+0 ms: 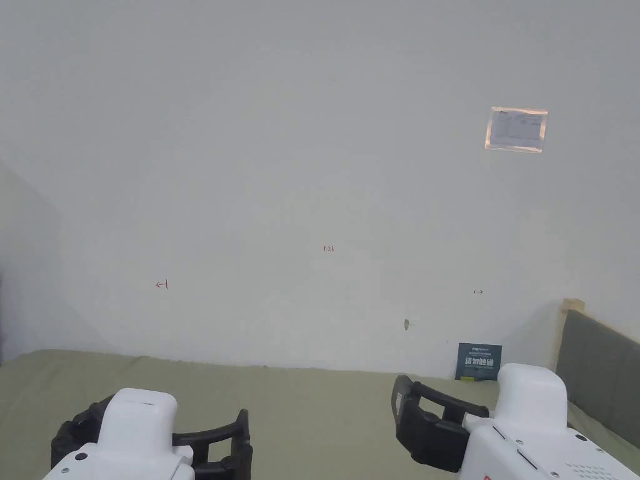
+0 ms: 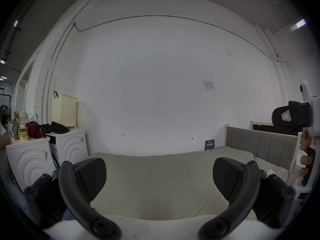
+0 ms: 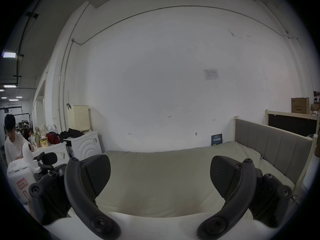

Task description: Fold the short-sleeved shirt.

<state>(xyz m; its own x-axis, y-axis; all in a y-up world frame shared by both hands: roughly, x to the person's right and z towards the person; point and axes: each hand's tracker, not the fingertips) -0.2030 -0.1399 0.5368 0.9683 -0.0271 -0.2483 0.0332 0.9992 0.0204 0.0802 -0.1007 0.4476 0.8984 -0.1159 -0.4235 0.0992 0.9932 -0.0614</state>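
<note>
Two grippers held low and level over one green bed [image 1: 312, 406], aimed at the wall: left gripper [image 1: 156, 434], right gripper [image 1: 437, 425].

From the left gripper view: two jaws spread wide, nothing between; one hand [image 2: 306, 157] wrapped round the right gripper's handle; two washing machines [image 2: 27, 159] alongside.

From the right gripper view: two jaws likewise parted, gripping nothing.

Shirt's whereabouts: cannot tell.

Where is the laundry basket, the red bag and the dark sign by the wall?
laundry basket [image 2: 64, 109], left gripper view, perforated front.
red bag [image 2: 34, 129], left gripper view, its side.
dark sign [image 1: 479, 361], head view, its face.
</note>
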